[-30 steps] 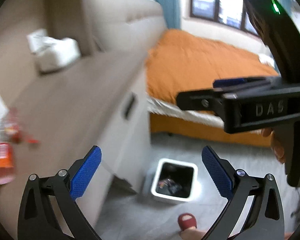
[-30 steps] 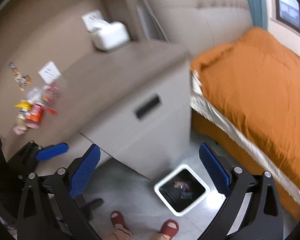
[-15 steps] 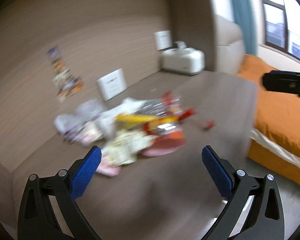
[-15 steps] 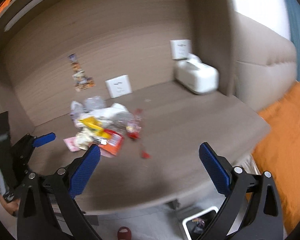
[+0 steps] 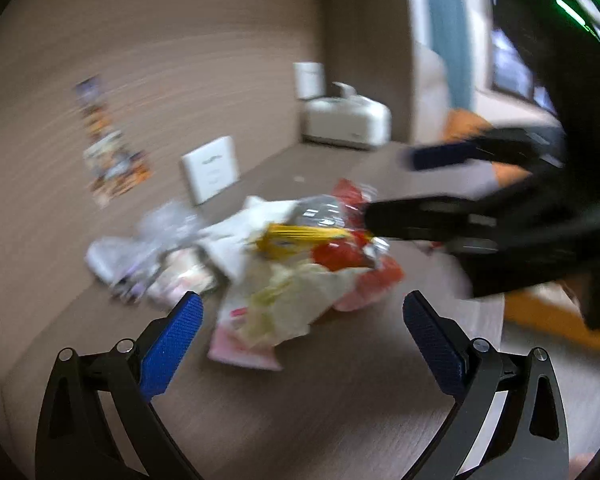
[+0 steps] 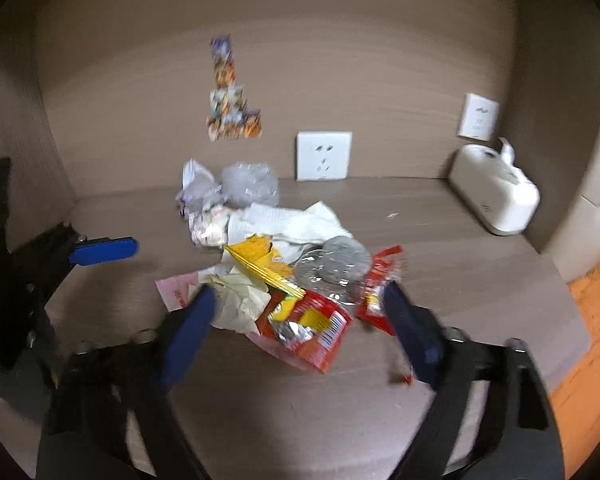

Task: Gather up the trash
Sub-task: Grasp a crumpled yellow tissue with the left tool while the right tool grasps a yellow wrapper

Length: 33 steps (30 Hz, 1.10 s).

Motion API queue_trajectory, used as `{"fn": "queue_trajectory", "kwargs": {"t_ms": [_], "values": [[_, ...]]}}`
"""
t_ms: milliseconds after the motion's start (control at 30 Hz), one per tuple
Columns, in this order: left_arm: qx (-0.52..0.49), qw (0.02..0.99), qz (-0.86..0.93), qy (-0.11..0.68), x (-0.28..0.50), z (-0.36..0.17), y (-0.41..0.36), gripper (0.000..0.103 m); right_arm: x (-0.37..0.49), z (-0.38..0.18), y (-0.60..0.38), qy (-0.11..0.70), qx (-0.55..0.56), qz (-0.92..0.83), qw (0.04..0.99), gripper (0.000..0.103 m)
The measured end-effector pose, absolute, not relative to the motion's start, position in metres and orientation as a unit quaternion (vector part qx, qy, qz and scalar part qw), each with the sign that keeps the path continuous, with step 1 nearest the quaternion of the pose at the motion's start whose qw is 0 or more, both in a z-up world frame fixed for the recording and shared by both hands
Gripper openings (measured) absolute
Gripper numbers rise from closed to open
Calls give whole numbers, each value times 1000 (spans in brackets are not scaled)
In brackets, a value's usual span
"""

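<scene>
A pile of trash (image 6: pixel 276 264) lies on the brown desk top (image 6: pixel 300 408): a red snack wrapper (image 6: pixel 312 328), a yellow packet (image 6: pixel 260 260), white tissue (image 6: pixel 288 220), clear plastic (image 6: pixel 332 264) and crumpled bags. In the left wrist view the pile (image 5: pixel 284 264) is blurred. My left gripper (image 5: pixel 300 320) is open and empty just in front of the pile. My right gripper (image 6: pixel 300 312) is open and empty, its fingers either side of the red wrapper. The right gripper also shows at the right of the left wrist view (image 5: pixel 440 192).
A white tissue box (image 6: pixel 496 196) stands at the desk's back right. A wall socket (image 6: pixel 324 156) and stickers (image 6: pixel 232 92) are on the back panel. An orange bed (image 6: pixel 596 320) lies past the desk's right edge.
Both views swung up from the floor bin and bed to the desk top. Both grippers have moved closer to the trash pile and stay open.
</scene>
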<state>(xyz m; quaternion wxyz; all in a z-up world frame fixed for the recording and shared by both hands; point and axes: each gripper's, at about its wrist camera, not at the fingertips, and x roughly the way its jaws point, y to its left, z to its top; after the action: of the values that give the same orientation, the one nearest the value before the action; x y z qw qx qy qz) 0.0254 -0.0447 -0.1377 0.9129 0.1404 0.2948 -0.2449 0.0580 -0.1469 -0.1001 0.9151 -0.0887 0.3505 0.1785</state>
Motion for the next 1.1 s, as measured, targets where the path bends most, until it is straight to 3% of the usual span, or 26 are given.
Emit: {"fn": "queue_trajectory", "kwargs": {"t_ms": [267, 367, 467, 500, 533, 633, 1100], "values": [[166, 889, -296, 308, 60, -159, -52, 95, 88, -127, -126, 380, -112, 182, 900, 63], [176, 876, -306, 329, 74, -170, -57, 77, 94, -135, -121, 388, -112, 183, 896, 54], [180, 868, -311, 343, 82, -179, -59, 56, 99, -141, -120, 396, -108, 186, 893, 20], [176, 866, -314, 348, 86, -181, -58, 43, 100, -141, -120, 395, -102, 184, 894, 10], [172, 868, -310, 348, 88, -180, -57, 30, 101, -140, -121, 395, -95, 186, 895, 7], [138, 868, -315, 357, 94, -173, -49, 23, 98, -130, -128, 386, -63, 189, 901, 7], [87, 899, -266, 337, 68, -119, -28, 21, 62, -66, -197, 348, 31, 168, 922, 7]]}}
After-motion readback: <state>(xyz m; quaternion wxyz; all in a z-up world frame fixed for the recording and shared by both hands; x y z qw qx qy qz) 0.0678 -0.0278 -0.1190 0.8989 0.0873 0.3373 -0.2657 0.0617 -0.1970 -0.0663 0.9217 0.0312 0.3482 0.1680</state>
